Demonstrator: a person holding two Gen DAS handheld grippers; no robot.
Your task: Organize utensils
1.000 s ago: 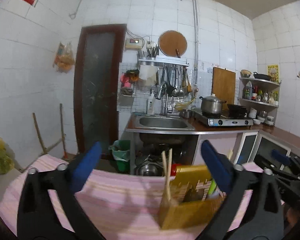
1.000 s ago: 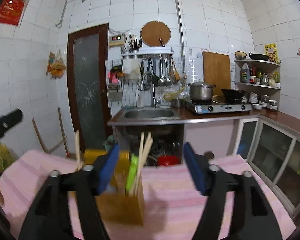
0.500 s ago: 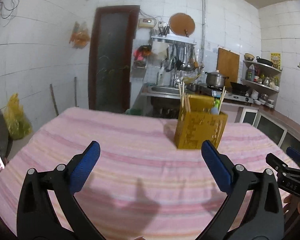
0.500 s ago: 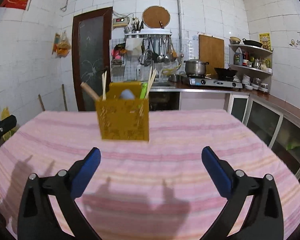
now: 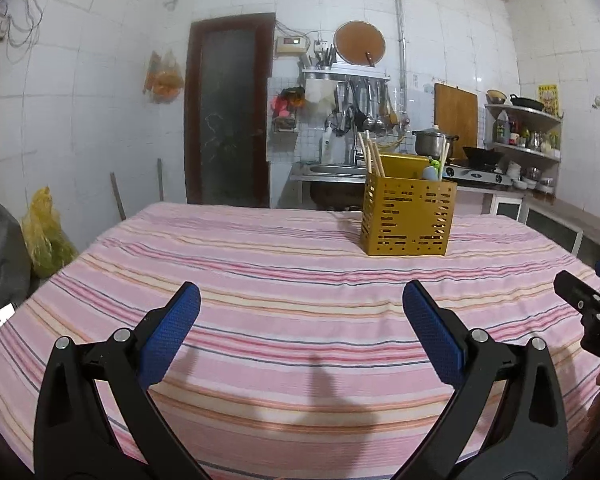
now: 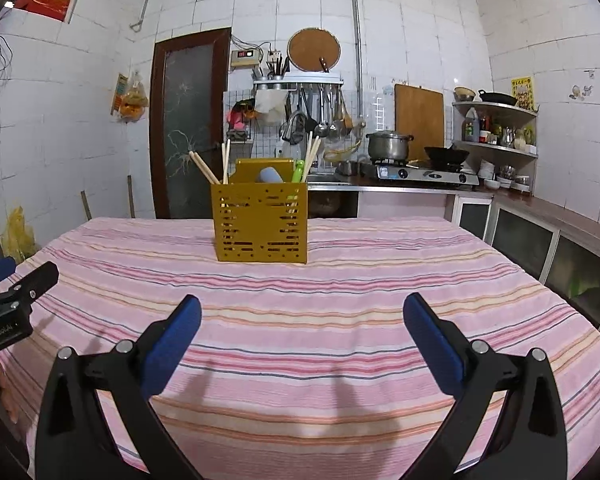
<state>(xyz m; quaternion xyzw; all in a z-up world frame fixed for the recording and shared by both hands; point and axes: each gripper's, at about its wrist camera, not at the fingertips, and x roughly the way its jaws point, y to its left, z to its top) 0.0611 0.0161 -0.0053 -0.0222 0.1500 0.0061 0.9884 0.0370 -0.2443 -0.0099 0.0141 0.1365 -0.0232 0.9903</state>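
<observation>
A yellow perforated utensil caddy [image 6: 261,222] stands upright on the bench [image 6: 340,320], which is covered with a pink striped cloth [image 5: 300,300]. It sits toward the far side of the bench, well apart from both hand-held grippers. Wooden chopsticks [image 6: 204,168] lean out of its left compartment, more chopsticks [image 6: 312,152] rise at the right, and between them show a pale blue rounded handle [image 6: 270,176] and a green utensil [image 6: 298,171] (what kind of tool each is cannot be told).

The right hand-held gripper [image 6: 300,332] hovers low over the near part of the cloth, its blue-padded fingers [image 6: 172,340] spread wide with nothing between them; its jaws have just been opening. The left hand-held gripper [image 5: 300,328] likewise stands wide open and empty above the cloth, its blue pads [image 5: 432,336] clear of everything. Each gripper shows at the edge of the other's view, side by side.

Behind the bench are a steel sink [image 5: 332,170], a gas stove [image 6: 424,174] carrying a lidded pot [image 6: 388,146] and a dark wok [image 6: 446,155], a wall rack of hanging ladles [image 6: 320,112], a wooden cutting board [image 6: 419,116] and a dark brown door [image 5: 228,112].
</observation>
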